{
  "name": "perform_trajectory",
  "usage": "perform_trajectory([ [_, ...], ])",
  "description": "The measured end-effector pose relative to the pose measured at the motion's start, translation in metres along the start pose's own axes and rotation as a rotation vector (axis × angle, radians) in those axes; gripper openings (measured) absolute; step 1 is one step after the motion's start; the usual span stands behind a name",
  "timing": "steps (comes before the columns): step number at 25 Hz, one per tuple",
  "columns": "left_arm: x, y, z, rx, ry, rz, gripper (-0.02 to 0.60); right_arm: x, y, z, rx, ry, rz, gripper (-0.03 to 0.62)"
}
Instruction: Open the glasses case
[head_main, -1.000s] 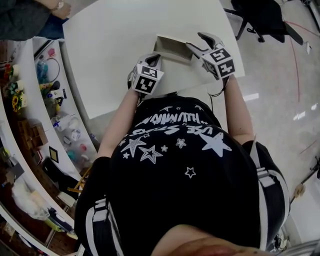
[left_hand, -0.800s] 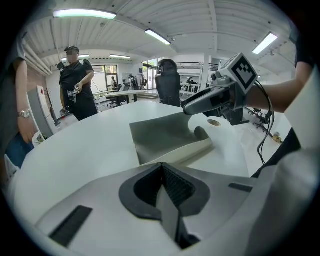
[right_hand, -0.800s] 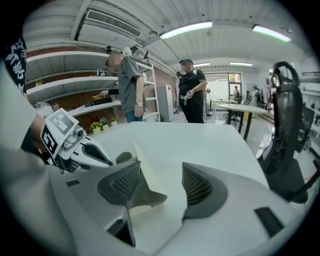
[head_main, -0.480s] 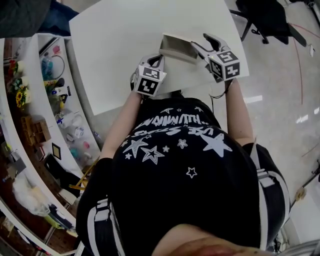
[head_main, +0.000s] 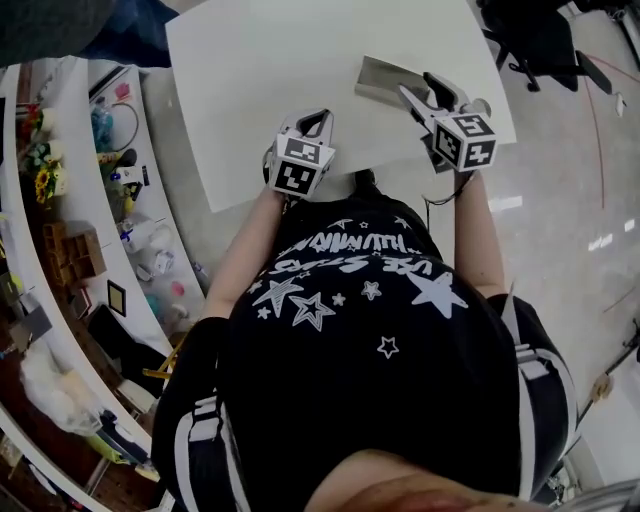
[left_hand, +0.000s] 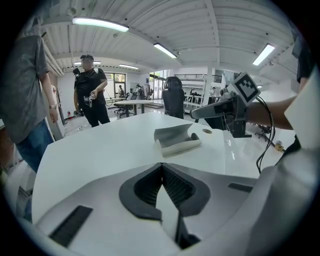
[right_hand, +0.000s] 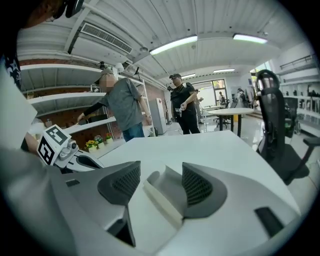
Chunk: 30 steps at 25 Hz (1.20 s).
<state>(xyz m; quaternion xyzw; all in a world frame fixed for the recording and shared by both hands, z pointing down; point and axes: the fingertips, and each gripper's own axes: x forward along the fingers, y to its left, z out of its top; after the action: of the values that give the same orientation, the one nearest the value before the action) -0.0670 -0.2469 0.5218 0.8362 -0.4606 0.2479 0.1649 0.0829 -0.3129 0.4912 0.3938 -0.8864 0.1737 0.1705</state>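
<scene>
Glasses case (head_main: 385, 78): on the worktop (head_main: 260, 80) at the person's one o'clock, lid already standing up
Right gripper (right_hand: 160, 182): jaws apart, case between them (contact unclear)
Left gripper (left_hand: 161, 170): jaws together, empty, at eleven o'clock
Left to do: little, I'd judge; the case looks open

The head view looks steeply down from overhead onto the surface (head_main: 260, 90). Each gripper view looks low and close along its own jaws across that surface. All three share the case (head_main: 385, 78).
</scene>
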Motion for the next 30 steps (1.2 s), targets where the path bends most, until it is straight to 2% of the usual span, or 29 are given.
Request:
perform_trajectory([
  [4, -0.026, 0.011, -0.001, -0.010, -0.032, -0.005, 0.012, -0.004, 0.027, -0.003, 0.019, -0.013, -0.013, 0.272],
  [8, -0.064, 0.024, -0.012, 0.001, -0.067, -0.021, 0.012, -0.013, 0.072, -0.008, 0.022, -0.031, -0.043, 0.268],
  [17, -0.114, 0.027, -0.036, 0.011, -0.112, -0.108, 0.012, -0.044, 0.133, -0.036, 0.095, -0.059, -0.150, 0.162],
  [24, -0.136, 0.015, -0.045, 0.002, -0.148, -0.161, 0.012, -0.072, 0.158, -0.065, 0.192, -0.068, -0.222, 0.065],
  [30, -0.148, 0.003, -0.041, -0.010, -0.183, -0.143, 0.012, -0.083, 0.167, -0.063, 0.215, -0.095, -0.205, 0.051],
])
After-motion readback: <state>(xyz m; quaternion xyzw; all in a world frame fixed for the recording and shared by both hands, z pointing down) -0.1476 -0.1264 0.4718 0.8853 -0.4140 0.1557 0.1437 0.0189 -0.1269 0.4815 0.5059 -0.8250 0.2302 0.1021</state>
